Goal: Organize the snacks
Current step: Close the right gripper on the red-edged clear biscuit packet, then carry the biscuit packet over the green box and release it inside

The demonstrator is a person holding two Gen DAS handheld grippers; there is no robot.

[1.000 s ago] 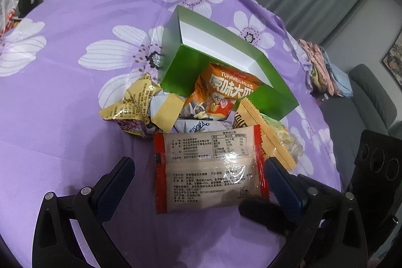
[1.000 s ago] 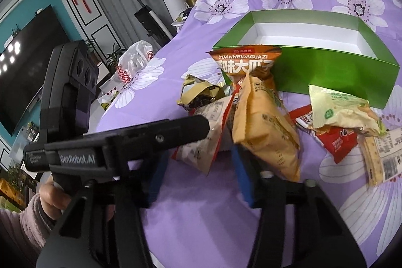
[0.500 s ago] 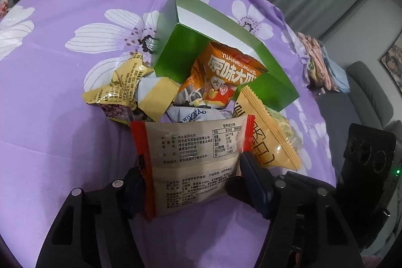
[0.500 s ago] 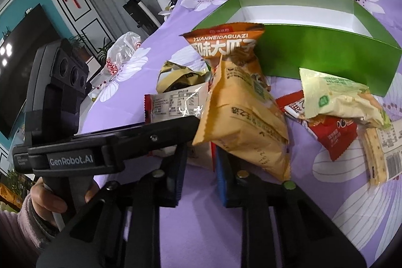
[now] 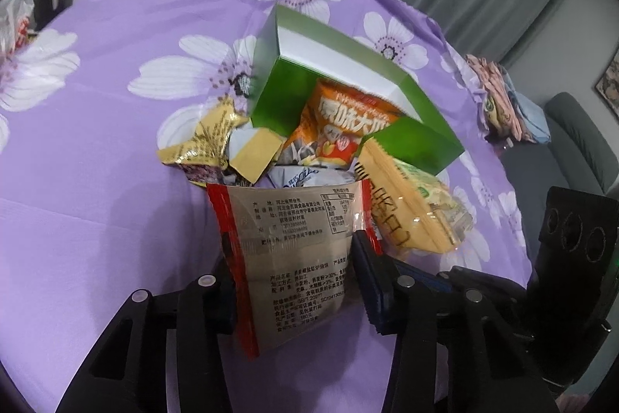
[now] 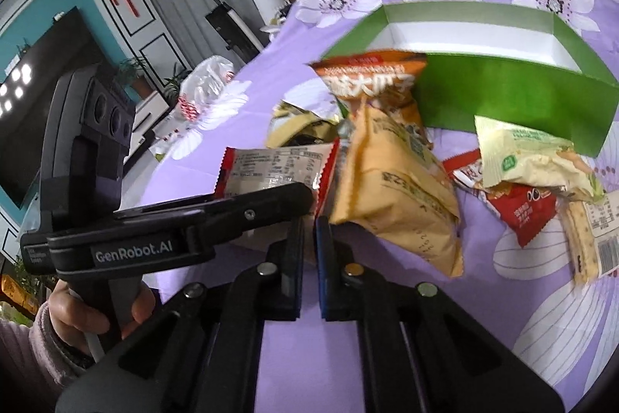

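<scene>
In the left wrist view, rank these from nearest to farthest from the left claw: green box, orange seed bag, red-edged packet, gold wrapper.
1. Red-edged packet: squeezed between the left claw's pads.
2. Gold wrapper: beyond the packet, to the left.
3. Orange seed bag: behind the pile, leaning on the box. Close to the wrapper's range, so that order is loose.
4. Green box: farthest, open, on the purple cloth.

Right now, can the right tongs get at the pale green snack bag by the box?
Probably not yet: the right tongs are shut on the yellow packet. The pale green bag itself lies uncovered beside the green box.
</scene>
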